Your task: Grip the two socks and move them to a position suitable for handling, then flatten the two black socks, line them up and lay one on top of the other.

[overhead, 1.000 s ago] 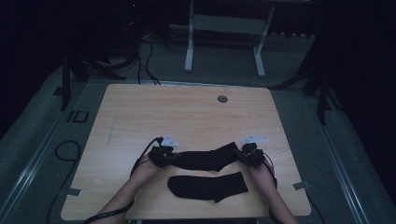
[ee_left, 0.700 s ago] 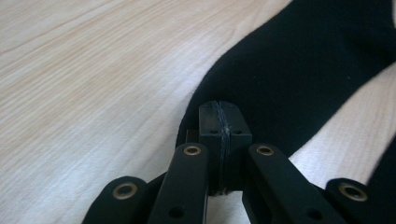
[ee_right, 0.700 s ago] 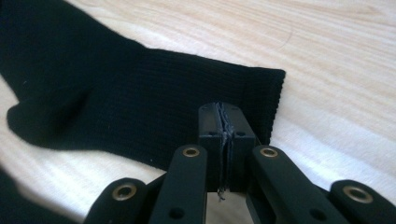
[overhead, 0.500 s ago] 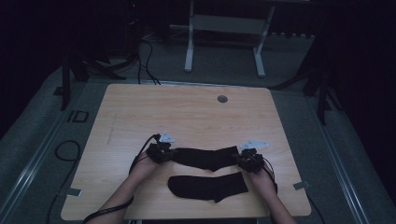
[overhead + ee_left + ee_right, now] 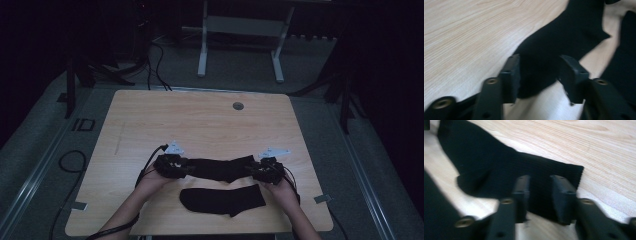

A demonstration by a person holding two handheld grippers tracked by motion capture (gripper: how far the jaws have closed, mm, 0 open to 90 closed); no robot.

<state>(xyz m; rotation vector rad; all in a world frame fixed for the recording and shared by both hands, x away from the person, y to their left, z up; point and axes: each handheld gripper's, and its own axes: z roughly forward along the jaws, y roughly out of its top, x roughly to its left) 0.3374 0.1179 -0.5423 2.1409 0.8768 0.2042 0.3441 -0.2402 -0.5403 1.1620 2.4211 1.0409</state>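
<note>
Nearest the person's edge of the wooden table [image 5: 150, 125] lies one black sock, the near sock [image 5: 222, 199], flat and untouched between the two forearms, lying where it lay a second ago.

Just beyond it is the far sock [image 5: 220, 168], stretched sideways across the table between the two grippers. The left gripper [image 5: 172, 166] sits at its left end, the right gripper [image 5: 266, 171] at its right end, each in a hand resting low on the tabletop.

Here is what has changed: a second ago both pairs of jaws were clamped shut on the sock's ends, and they have just been opening. In the left gripper view the jaws now stand partly apart, with the rounded end of the far sock [image 5: 554, 50] lying on the wood in the gap between them (no pad looks to be pressing on it). The right gripper view tells the same story: its jaws are parted, and the ribbed, square-cut end of the far sock [image 5: 506, 167] lies flat between and under them, loose on the table. A dark edge of the near sock shows at the side of each gripper view.

The hands themselves have hardly shifted since the earlier frames, and the far sock keeps its place and its slightly bent line.

Farther off, the tabletop is bare wood up to a small round grommet [image 5: 238, 106] near the back edge, and past that a pale metal frame [image 5: 240, 30] stands on the dim floor.
</note>
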